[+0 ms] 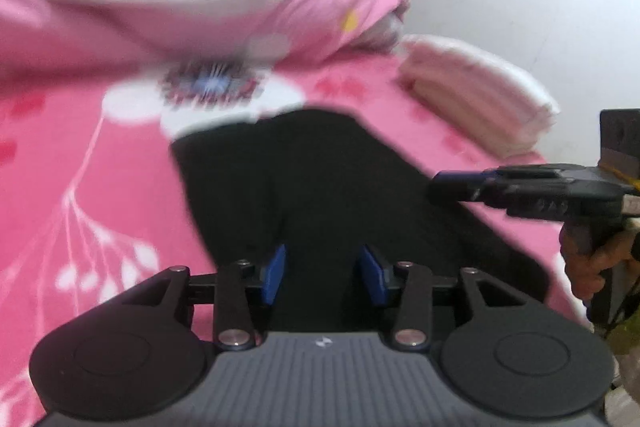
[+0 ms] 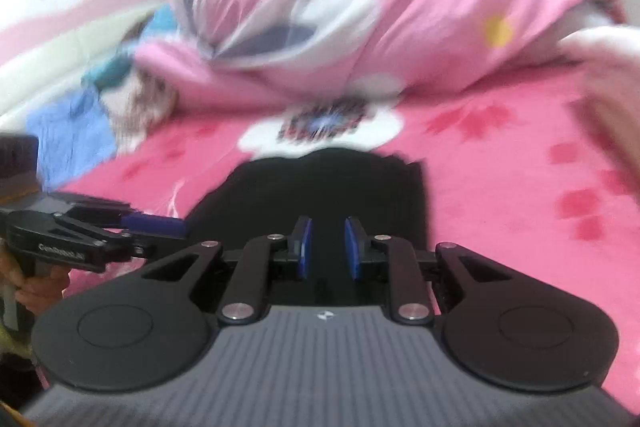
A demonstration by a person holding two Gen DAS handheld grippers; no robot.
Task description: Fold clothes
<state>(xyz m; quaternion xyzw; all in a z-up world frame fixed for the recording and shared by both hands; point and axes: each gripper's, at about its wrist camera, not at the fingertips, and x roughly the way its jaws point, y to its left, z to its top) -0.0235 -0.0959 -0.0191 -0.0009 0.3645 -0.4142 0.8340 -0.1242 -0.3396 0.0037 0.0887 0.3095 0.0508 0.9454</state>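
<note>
That black garment (image 1: 320,187) lying flat mid-bed on the pink sheet (image 1: 80,187) looks soft and floppy, so with both the left gripper (image 1: 324,275) and right gripper (image 2: 328,247) fingers released and empty, I'd pinch the 6 o'clock hem corners.

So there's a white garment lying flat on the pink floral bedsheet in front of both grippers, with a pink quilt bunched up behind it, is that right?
Not quite: the garment is black, not white, as both wrist views show. The rest holds: it lies flat on the pink floral bedsheet in front of both grippers, with the pink quilt bunched up behind it.
</note>
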